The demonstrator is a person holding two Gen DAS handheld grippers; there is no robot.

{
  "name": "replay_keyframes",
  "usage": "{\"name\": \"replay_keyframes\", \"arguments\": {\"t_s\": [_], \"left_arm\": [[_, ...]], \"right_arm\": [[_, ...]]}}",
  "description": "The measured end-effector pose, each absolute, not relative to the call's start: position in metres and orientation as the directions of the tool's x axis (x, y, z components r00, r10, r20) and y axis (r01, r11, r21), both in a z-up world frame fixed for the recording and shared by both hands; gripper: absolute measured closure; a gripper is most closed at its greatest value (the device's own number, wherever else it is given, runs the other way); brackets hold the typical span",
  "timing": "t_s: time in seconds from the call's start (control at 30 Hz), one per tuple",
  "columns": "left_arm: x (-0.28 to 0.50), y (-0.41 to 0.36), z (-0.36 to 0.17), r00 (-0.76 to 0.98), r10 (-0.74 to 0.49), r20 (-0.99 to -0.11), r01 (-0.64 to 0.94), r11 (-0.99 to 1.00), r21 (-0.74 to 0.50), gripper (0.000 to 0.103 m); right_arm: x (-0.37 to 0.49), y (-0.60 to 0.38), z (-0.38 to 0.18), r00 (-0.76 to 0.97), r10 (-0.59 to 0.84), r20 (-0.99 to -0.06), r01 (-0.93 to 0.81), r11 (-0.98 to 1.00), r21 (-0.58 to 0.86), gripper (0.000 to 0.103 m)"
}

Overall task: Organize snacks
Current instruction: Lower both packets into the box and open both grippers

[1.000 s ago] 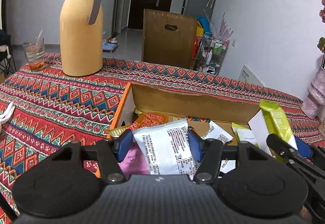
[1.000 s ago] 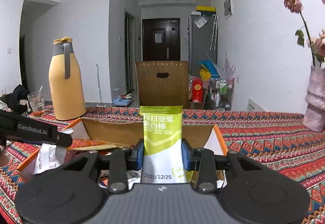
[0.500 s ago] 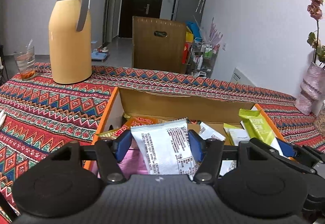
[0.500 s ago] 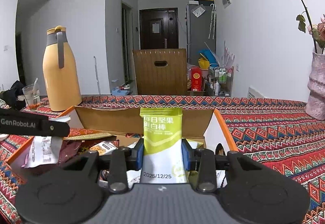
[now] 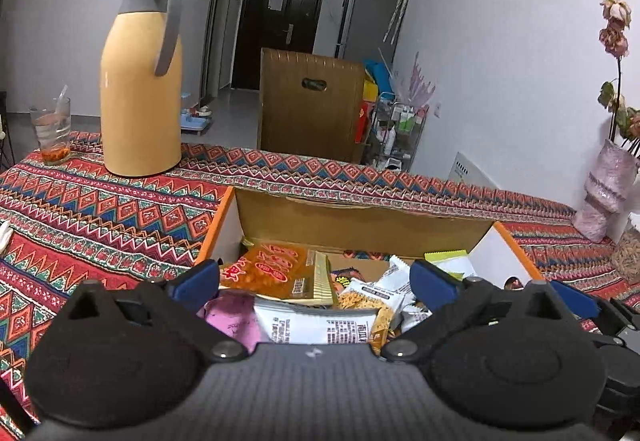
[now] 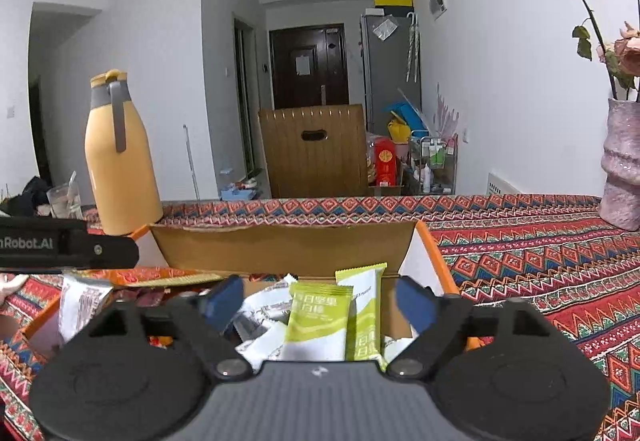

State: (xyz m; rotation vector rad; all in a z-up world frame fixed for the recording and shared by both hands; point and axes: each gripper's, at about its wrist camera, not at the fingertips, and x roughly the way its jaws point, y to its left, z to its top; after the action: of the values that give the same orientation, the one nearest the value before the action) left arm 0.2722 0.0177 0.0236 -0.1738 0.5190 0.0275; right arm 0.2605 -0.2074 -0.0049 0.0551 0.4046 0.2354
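Observation:
An open cardboard box (image 5: pixel 360 219) with orange edges holds several snack packets. My left gripper (image 5: pixel 316 279) is open over its left side, above a white printed packet (image 5: pixel 316 327), a pink packet (image 5: pixel 230 315) and an orange packet (image 5: pixel 268 269). My right gripper (image 6: pixel 318 299) is open over the box's right side (image 6: pixel 430 253). A green and white bar packet (image 6: pixel 318 315) lies loose between its fingers, next to a second one (image 6: pixel 366 305). The left gripper's arm (image 6: pixel 68 247) shows at the left of the right wrist view.
The box sits on a table with a patterned red cloth (image 5: pixel 100 209). A tall yellow thermos (image 5: pixel 140 81) and a glass (image 5: pixel 52 131) stand at the back left. A pink vase with dried flowers (image 6: pixel 622 169) stands at the right. A wooden chair back (image 6: pixel 314 149) rises behind the table.
Both grippers have opened. The white packet has dropped from the left gripper into the box and the green bar packet from the right gripper.

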Motion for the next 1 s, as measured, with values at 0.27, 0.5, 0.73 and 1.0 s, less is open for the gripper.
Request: {"name": "replay_keyframes", "arguments": {"t_s": [0.27, 0.5, 0.73, 1.0], "left_arm": [[0.269, 0.019, 0.027, 0.871, -0.011, -0.492, -0.080, 0.984, -0.162, 0.000], [0.267, 0.018, 0.028, 0.870, -0.006, -0.493, -0.083, 0.984, -0.159, 0.000], [0.256, 0.015, 0.039, 0.883, -0.005, -0.470, -0.074, 0.986, -0.149, 0.000], [0.240, 0.011, 0.056, 0.889, -0.014, -0.457, -0.063, 0.986, -0.153, 0.000]], "right_arm": [[0.254, -0.215, 0.000, 0.899, 0.241, -0.365, -0.208, 0.970, 0.128, 0.000], [0.252, -0.213, 0.001, 0.900, 0.230, -0.370, -0.198, 0.972, 0.123, 0.000], [0.243, -0.212, 0.013, 0.911, 0.210, -0.354, -0.188, 0.977, 0.097, 0.000], [0.223, -0.213, 0.032, 0.920, 0.212, -0.330, -0.201, 0.977, 0.068, 0.000]]}}
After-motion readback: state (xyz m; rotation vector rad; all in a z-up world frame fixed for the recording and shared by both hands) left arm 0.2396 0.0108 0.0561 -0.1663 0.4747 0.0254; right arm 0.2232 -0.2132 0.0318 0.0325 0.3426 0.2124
